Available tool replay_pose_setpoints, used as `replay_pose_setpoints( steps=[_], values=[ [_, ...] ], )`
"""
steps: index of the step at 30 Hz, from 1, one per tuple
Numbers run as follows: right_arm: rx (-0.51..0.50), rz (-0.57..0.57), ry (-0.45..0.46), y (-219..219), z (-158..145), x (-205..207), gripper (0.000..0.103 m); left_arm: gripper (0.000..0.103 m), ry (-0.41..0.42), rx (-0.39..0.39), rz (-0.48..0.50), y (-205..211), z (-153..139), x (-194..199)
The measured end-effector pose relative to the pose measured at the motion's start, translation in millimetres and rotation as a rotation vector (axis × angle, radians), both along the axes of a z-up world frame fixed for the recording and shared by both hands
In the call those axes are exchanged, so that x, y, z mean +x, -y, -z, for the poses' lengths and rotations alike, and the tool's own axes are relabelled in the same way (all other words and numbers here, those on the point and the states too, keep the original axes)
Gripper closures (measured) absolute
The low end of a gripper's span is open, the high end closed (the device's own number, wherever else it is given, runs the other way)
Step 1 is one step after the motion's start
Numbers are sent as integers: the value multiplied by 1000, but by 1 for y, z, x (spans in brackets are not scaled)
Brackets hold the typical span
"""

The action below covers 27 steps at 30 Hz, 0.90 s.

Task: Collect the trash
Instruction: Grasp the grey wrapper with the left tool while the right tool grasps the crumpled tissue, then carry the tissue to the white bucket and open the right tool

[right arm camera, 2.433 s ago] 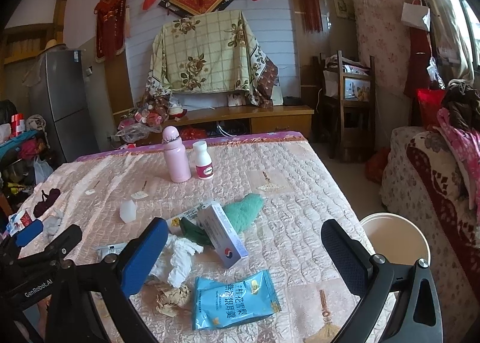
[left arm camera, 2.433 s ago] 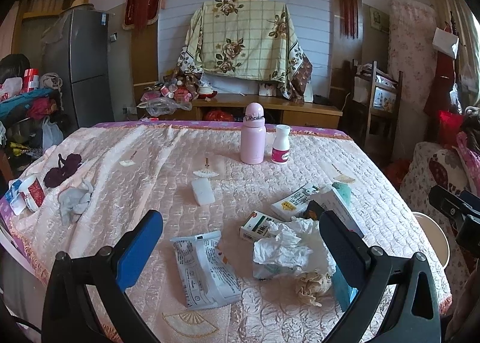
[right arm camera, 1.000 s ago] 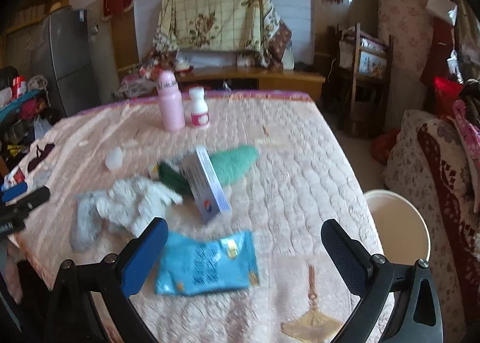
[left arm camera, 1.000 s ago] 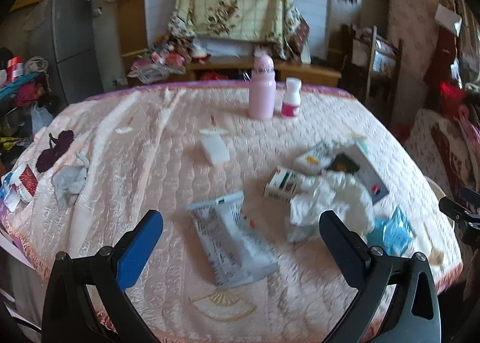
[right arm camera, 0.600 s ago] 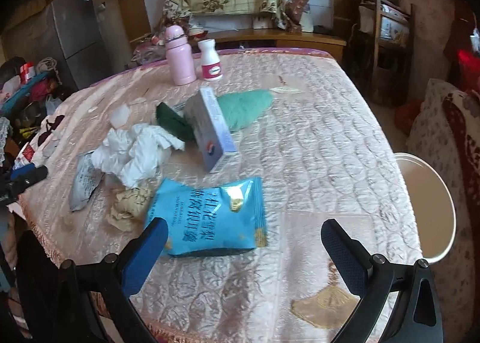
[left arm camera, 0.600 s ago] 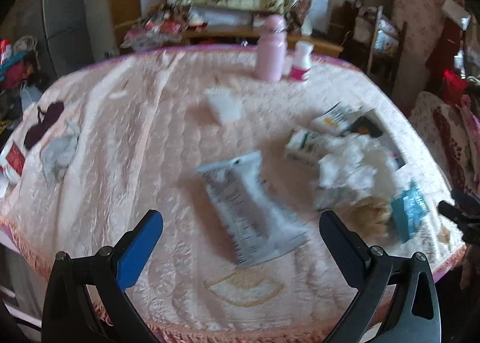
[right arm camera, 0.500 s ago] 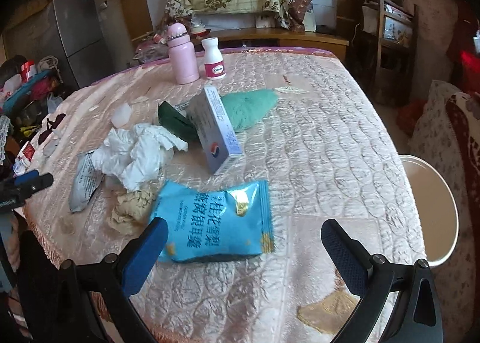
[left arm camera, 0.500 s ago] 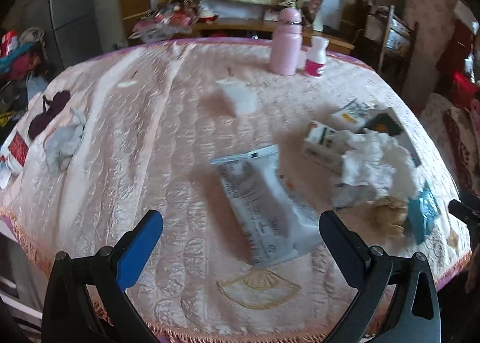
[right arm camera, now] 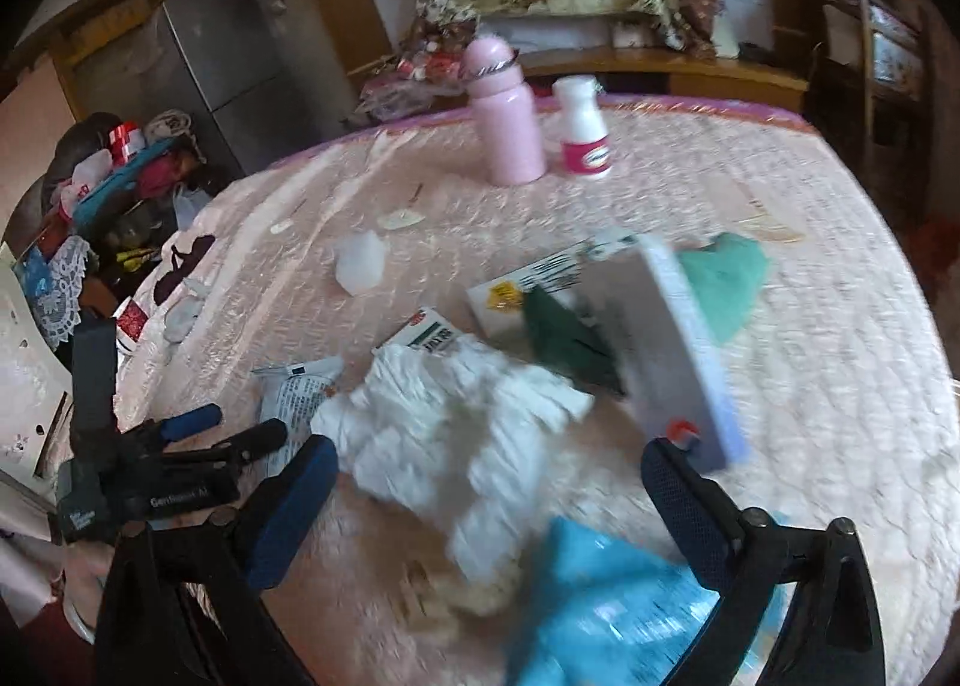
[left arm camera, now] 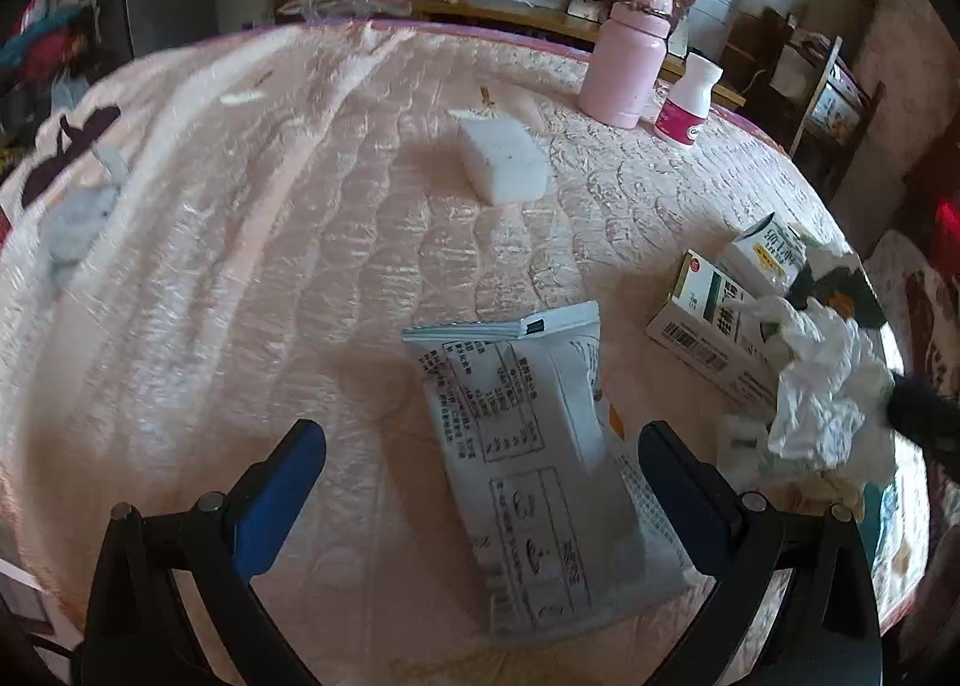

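Note:
Trash lies on a pink quilted table (left arm camera: 252, 242). My left gripper (left arm camera: 480, 464) is open, low over a flat silver-white wrapper (left arm camera: 528, 446) that lies between its fingers. My right gripper (right arm camera: 480, 482) is open, close above crumpled white tissue (right arm camera: 456, 422) and a blue snack packet (right arm camera: 612, 608). The left gripper also shows in the right wrist view (right arm camera: 240, 428). Near the tissue (left arm camera: 822, 386) lie a green-and-white carton (left arm camera: 714, 320), a white box (right arm camera: 672, 350), a dark green wrapper (right arm camera: 570, 338) and a teal cloth (right arm camera: 726, 272).
A pink bottle (left arm camera: 630, 56) and a small white bottle (left arm camera: 690, 98) stand at the far side. A white block (left arm camera: 501, 158) lies mid-table. A grey rag (left arm camera: 78, 218) lies at the left edge. A fridge (right arm camera: 222, 68) and cluttered furniture stand beyond the table.
Both grippers have moved down and in toward the table. The silver wrapper now sits between the left fingers; the right gripper swung left over the tissue, with the blue packet now under it.

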State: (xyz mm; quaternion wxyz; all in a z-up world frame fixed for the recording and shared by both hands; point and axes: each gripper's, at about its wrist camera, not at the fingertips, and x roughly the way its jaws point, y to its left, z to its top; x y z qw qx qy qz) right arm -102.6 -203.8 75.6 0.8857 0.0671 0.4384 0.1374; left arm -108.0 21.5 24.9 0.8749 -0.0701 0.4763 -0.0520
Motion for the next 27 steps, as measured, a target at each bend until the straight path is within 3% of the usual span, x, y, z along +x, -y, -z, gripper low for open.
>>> replay_pose_setpoints(
  steps=[1, 2, 3, 4, 7, 12, 18, 22, 27],
  values=[
    [2, -8, -23, -4, 5, 7, 41, 5, -1, -9, 7, 1, 1, 1],
    [6, -11, -40, -4, 10, 11, 57, 12, -2, -12, 13, 1, 3, 2],
    [13, -12, -66, -5, 16, 15, 71, 33, -13, -12, 23, 3, 5, 3],
    [24, -12, -80, -4, 20, 17, 72, 42, -22, -9, 32, 5, 6, 4],
    [41, -7, -70, 1, 21, 12, 85, 50, -22, -21, 61, 7, 2, 3],
    [97, -2, 3, 23, -12, -10, 91, 53, 8, -30, 73, 5, -13, -5],
    [122, 29, 102, 49, -52, -29, 93, 54, 85, -11, 109, 11, -62, -23],
    [117, 73, 158, 74, -72, -42, 92, 54, 136, -15, 180, 40, -97, -31],
    [99, 151, 178, 114, -80, -56, 93, 54, 158, -22, 274, 93, -116, -32]
  ],
)
